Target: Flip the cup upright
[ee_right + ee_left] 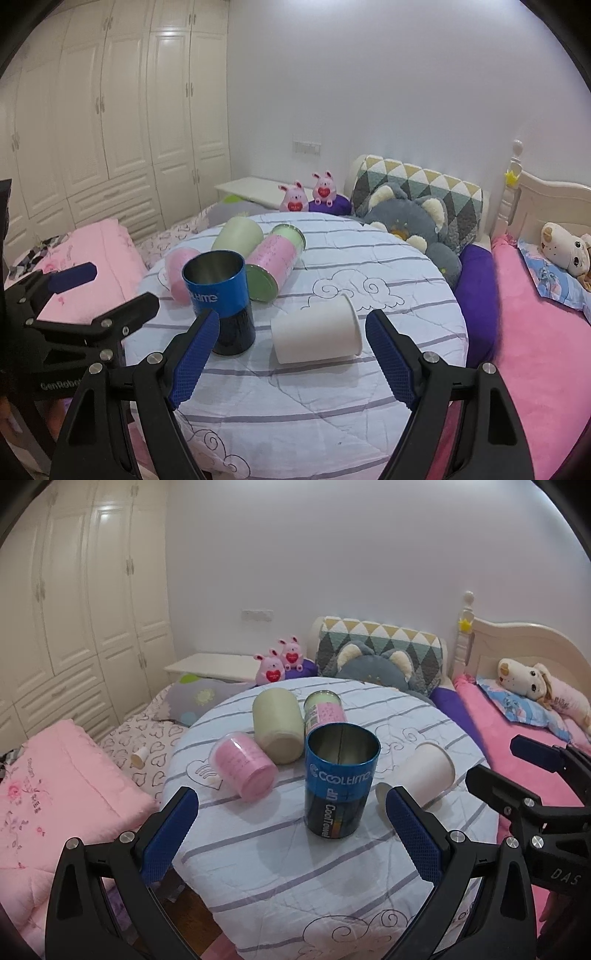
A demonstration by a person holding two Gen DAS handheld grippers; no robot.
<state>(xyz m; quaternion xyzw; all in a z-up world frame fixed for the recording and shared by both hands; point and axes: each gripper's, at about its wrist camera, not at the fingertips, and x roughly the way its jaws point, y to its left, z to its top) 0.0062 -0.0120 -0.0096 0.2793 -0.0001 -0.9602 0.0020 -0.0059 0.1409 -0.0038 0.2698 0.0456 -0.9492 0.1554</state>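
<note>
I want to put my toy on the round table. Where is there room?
The near part of the table, in front of the blue can and the tipped white cup, is bare. So is the right side past the white cup. The far left is crowded with three lying containers.

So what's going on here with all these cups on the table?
A person holds a gripper in each hand over a round table covered with a striped cloth. Both the left gripper and the right gripper have their jaws open and hold nothing. The blue can stands upright. The white cup lies on its side in front of the right gripper. The pink cup and two more containers also lie tipped over.
</note>
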